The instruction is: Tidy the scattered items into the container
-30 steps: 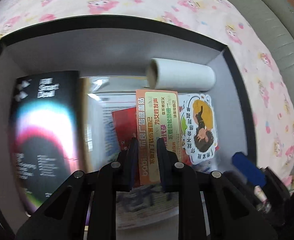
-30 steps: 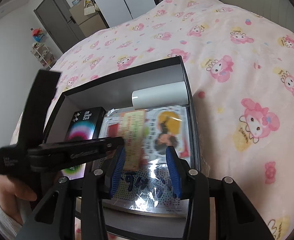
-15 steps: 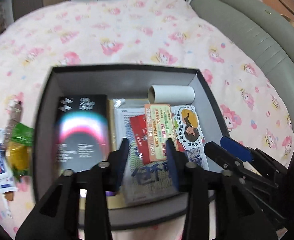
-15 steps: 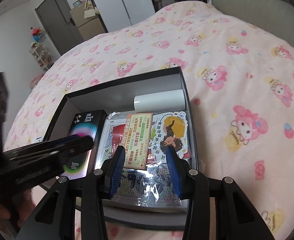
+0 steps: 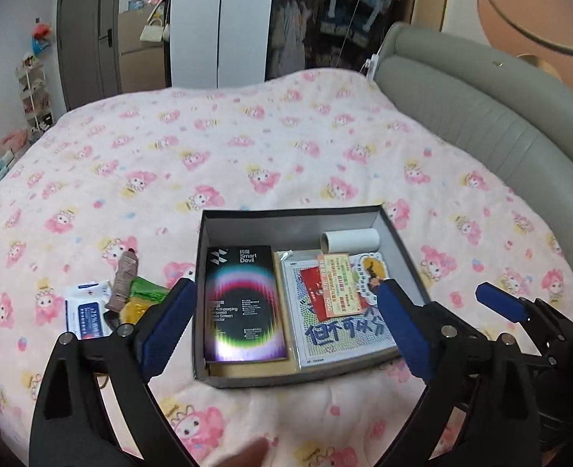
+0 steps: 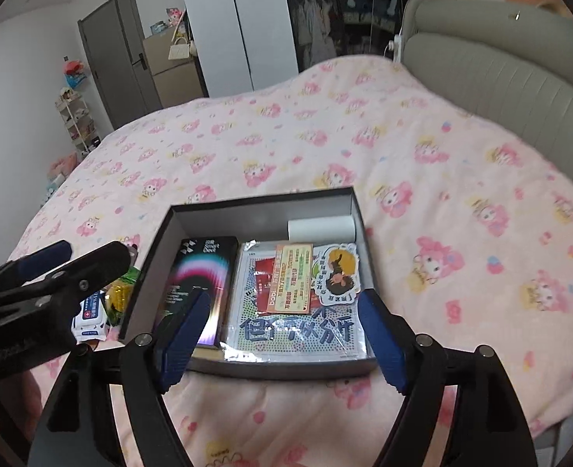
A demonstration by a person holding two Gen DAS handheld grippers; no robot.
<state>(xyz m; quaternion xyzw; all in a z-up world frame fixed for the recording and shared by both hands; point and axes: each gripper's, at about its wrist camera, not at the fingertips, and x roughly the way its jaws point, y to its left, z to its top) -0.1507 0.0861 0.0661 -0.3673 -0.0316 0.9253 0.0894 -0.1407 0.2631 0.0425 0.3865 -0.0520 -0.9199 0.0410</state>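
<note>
One dark open box sits on a pink cartoon-print bedspread, its long axis running left to right, and two grippers hang over its near edge. Inside lie five things that can be counted: a black packet on the left, long axis running near to far, with "Smart Devil" printed in white at its far end; a clear-sleeved dotted sheet with large blue characters; an orange ticket and a red card on top of it; a cut-out cartoon sticker; and one white roll lying crosswise against the far wall. Left of the box, still on the bedspread, are a white-and-blue wipes pack, a green and yellow packet and a beige tube, clustered and touching. The left gripper has its jaws spreading wide with nothing between them; the right gripper is likewise opening and empty. Other print is too small to read.
</note>
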